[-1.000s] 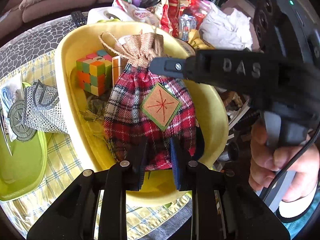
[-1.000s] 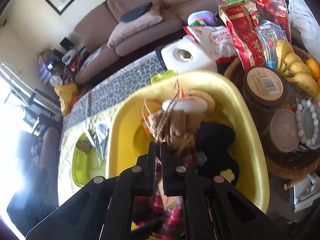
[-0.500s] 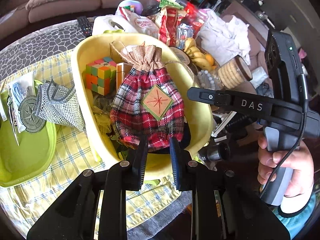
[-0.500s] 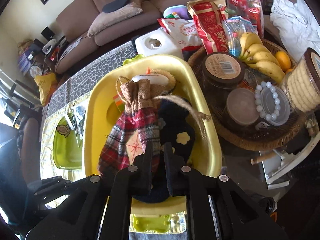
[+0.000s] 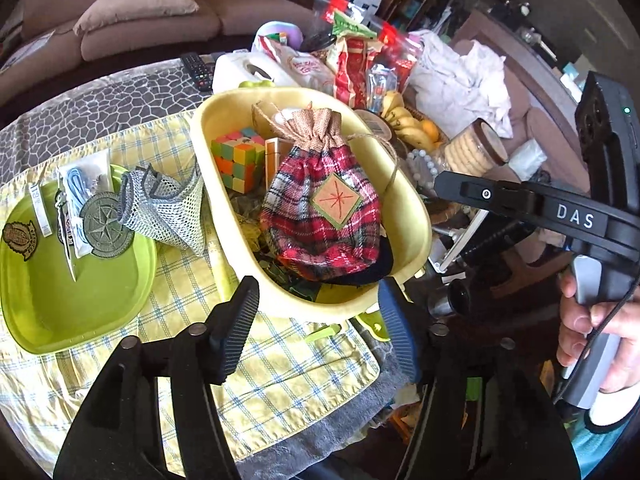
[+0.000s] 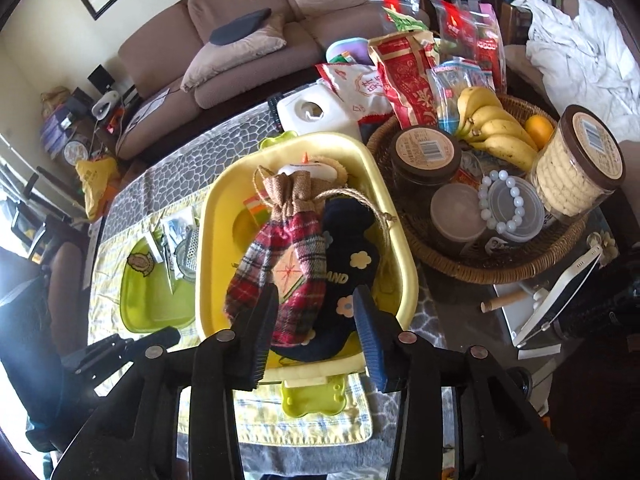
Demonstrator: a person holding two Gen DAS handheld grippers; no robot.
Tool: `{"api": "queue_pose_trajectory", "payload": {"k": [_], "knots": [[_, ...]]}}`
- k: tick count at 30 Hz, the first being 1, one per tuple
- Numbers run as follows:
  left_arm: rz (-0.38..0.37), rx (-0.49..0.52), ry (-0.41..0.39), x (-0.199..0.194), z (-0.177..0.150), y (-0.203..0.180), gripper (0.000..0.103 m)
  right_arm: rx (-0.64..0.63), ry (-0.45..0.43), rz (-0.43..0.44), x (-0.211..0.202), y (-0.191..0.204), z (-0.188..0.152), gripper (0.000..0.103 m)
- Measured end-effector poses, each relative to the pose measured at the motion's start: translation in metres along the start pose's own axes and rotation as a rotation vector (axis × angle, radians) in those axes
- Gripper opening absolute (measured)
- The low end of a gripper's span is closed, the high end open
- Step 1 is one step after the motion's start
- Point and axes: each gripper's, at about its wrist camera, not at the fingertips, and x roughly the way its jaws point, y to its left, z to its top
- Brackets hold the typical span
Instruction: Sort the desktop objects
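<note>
We are viewing a plaid drawstring pouch (image 5: 324,216) lying in the yellow tub (image 5: 416,216) at frame centre; the left gripper (image 5: 316,332), jaws opening and empty, is hovering below.

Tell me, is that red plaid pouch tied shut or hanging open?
Shut: the plaid pouch has its burlap neck gathered tight by twine, lying in the yellow tub.

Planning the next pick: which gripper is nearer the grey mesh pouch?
Left. The left gripper hovers just right of the grey mesh pouch; the right gripper hangs beyond the yellow tub, jaws opening, empty.
</note>
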Motion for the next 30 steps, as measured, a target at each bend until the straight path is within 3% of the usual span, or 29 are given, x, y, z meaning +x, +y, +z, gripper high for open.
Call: {"api": "queue_pose_trajectory", "payload": {"k": [2,6,10,15,18,30], "knots": [[0.011,-0.007,-0.004,-0.006,-0.002,0.005,0.063,-0.024,-0.006,-0.013,-0.003,0.01,-0.004,0.05],[0.051,-0.001,-0.03,-0.023,-0.005,0.011,0.078,-0.048,-0.005,-0.028,-0.004,0.024,-0.011,0.062],[0.086,0.005,-0.056,-0.04,-0.01,0.017,0.082,-0.052,-0.009,-0.025,-0.005,0.032,-0.019,0.076],[0.133,0.0,-0.078,-0.059,-0.017,0.028,0.103,-0.062,-0.016,-0.019,-0.008,0.046,-0.028,0.085],[0.163,-0.014,-0.091,-0.069,-0.022,0.037,0.103,-0.065,-0.017,0.003,-0.01,0.055,-0.032,0.103],[0.226,-0.076,-0.14,-0.115,-0.045,0.087,0.103,-0.131,-0.038,0.01,-0.011,0.107,-0.049,0.102]]}}
